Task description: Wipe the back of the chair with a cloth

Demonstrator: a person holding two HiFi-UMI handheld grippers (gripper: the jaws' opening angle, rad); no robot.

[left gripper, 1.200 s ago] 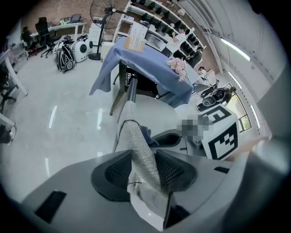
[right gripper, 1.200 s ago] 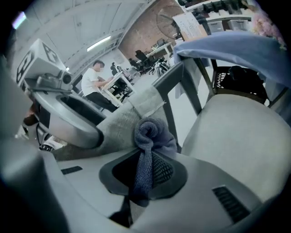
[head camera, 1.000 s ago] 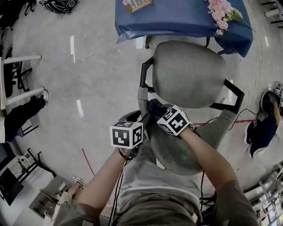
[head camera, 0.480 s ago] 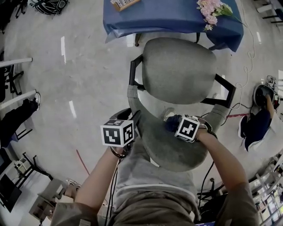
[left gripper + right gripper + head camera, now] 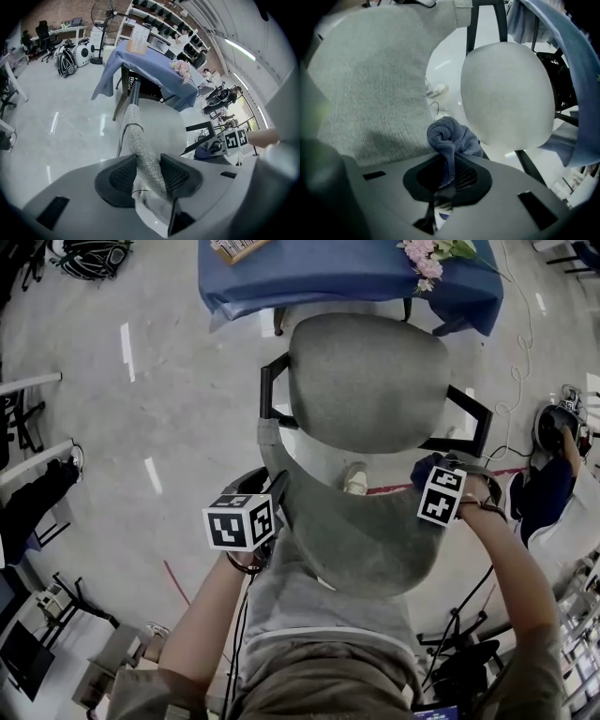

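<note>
The person is standing behind the chair back [image 5: 366, 540] and looking down over it. The left gripper [image 5: 146, 174] is biting onto the left edge of the chair back, and its two pads are squeezing the thick grey fabric from both sides. It is probably holding on there so the back is not swinging or rolling away while the other hand is rubbing. The right gripper [image 5: 445, 178] is pinching a dark blue cloth [image 5: 451, 136] tight between its jaws. The cloth is bunching up into a soft ball that is sticking out past the tips. That is likely so the soft ball is doing the rubbing and the hard jaws are not scraping the fabric. The cloth is sitting at the right edge of the chair back, and the views are not showing for sure whether it is pressing on the fabric there. Both grippers are pointing down, because the chair back is sitting low in front of the person. The seat [image 5: 370, 381] is lying beyond the back. Further on, a table [image 5: 328, 277] with a blue cover is standing with pink flowers [image 5: 427, 251] near its right corner. With one hand at each edge, the wiping is looking under way, though the fabric is not showing how much is already clean.
</note>
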